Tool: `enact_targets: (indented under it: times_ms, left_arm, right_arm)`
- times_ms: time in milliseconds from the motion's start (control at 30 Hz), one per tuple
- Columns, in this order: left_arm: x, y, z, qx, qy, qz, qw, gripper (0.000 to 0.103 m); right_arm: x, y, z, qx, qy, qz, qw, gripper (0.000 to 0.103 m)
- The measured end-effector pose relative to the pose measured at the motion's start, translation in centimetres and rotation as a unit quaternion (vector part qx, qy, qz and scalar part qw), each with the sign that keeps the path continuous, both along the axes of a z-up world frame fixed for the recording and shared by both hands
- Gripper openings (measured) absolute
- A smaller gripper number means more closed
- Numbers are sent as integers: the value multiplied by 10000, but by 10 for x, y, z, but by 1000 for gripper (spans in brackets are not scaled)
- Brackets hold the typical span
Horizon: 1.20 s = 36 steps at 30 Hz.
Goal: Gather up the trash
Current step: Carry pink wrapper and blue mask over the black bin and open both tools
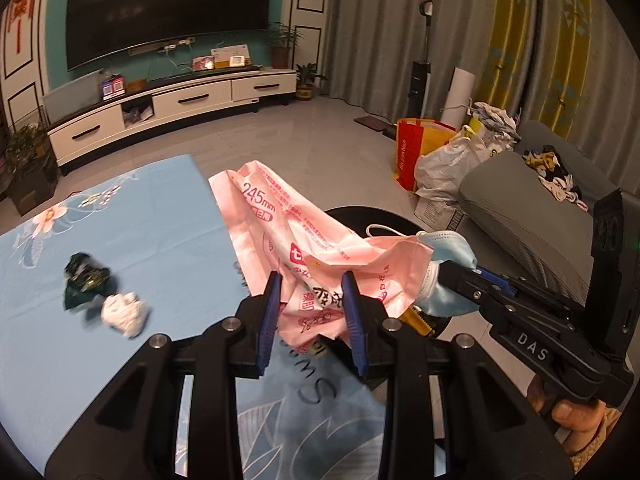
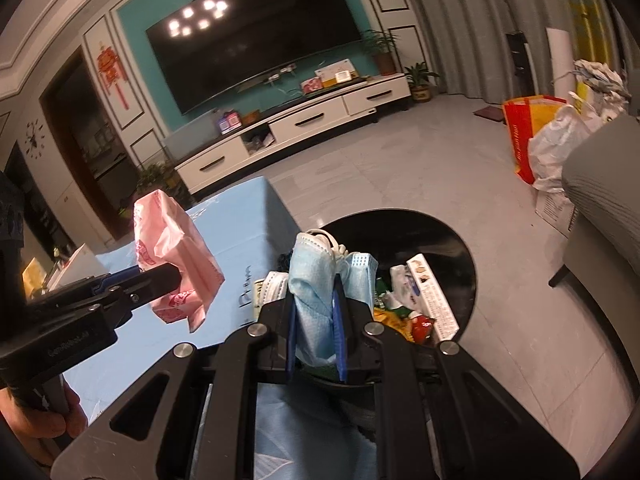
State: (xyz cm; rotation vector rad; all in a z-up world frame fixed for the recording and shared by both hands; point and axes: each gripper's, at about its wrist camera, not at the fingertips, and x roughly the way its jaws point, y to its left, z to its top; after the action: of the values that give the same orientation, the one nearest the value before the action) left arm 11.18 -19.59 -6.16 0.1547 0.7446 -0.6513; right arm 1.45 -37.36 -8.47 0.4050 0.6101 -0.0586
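Here the left hand-held gripper (image 1: 312, 312) pinches a crinkled pink plastic wrapper (image 1: 304, 240) between its blue pads, while the right hand-held gripper (image 2: 316, 320) is clamped on a soft, pleated blue face mask (image 2: 316, 280), both above the desk's edge. Only the right wrist view looks into the round black bin (image 2: 460, 248) of packaging beside the desk (image 2: 248, 216). Only the left shows a dark crumpled wrapper (image 1: 86, 286) and white tissue wad (image 1: 124, 314) lying on the blue cloth.

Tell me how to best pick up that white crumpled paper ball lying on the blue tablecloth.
Take the white paper ball across its puffy middle, coming straight down from above. It is a loose, rounded wad lying flat on the blue tablecloth, so no edge offers a better hold. The dark green wrapper touches its upper left side, so set the fingers on the two free sides, probably front and back.
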Motion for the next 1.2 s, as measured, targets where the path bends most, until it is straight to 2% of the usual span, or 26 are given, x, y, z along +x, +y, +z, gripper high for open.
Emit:
enact_targets:
  times_ms: [267, 767, 1033, 1200]
  left_arm:
    - [19, -38, -22, 235, 174, -151, 9995, 32]
    - [43, -68, -65, 663, 498, -228, 9963, 34]
    - [48, -74, -73, 747, 528, -215, 9956, 36]
    - [49, -73, -73, 732, 519, -181, 9958, 42]
  right_arm:
    - [9, -18, -16, 98, 163, -202, 9996, 16]
    - [30, -39, -40, 299, 458, -341, 9979, 16]
    - [37, -42, -46, 298, 608, -348, 9971, 16]
    - [39, -42, -47, 314, 632, -379, 9968, 19]
